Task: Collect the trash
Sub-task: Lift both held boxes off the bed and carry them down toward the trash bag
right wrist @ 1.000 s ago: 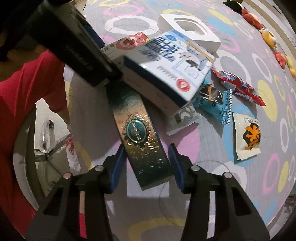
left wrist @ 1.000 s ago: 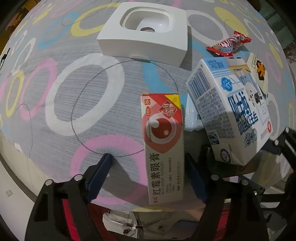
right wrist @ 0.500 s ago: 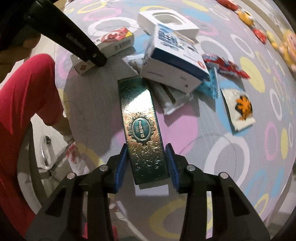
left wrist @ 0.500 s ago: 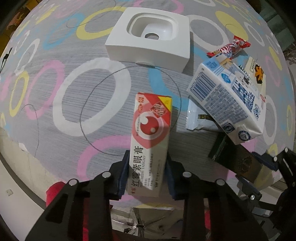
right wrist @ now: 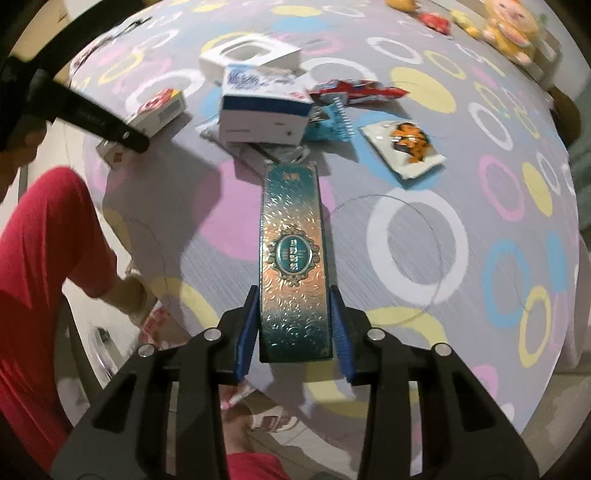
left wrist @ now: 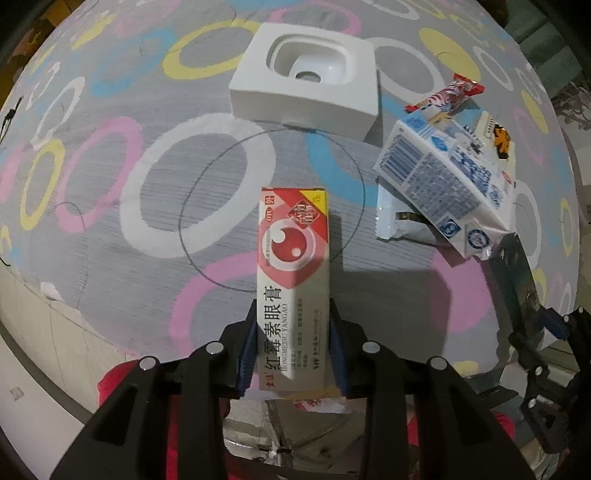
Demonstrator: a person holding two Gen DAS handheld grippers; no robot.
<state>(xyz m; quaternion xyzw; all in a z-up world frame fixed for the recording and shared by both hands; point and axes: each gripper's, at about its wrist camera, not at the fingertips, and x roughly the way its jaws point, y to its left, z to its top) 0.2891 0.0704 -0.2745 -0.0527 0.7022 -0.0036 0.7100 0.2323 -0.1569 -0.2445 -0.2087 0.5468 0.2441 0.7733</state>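
On the ring-patterned table (left wrist: pixel 110 192), 2 pieces of trash are already in grips. The left gripper (left wrist: pixel 291 350) is clamped on the near end of the red box (left wrist: pixel 293 273), which points away over the cloth. The right gripper (right wrist: pixel 291 328) has just been closing its jaws, and its pads now press both sides of the teal box (right wrist: pixel 293 258).

Neither box has reached a bin, and no bin shows clearly in either view, so I judge the task to be at an early stage. Left on the table are the milk carton (left wrist: pixel 443 184), tilted on a white wrapper (left wrist: pixel 391 218), the red wrapper (right wrist: pixel 354 90), a blue packet (right wrist: pixel 330 123), the orange-print packet (right wrist: pixel 404 147) and the white tray (left wrist: pixel 306 77).

Nothing blocks either box, though the teal box's far end lies just beside the carton pile. Plush toys (right wrist: pixel 509 29) sit at the far edge, well apart.
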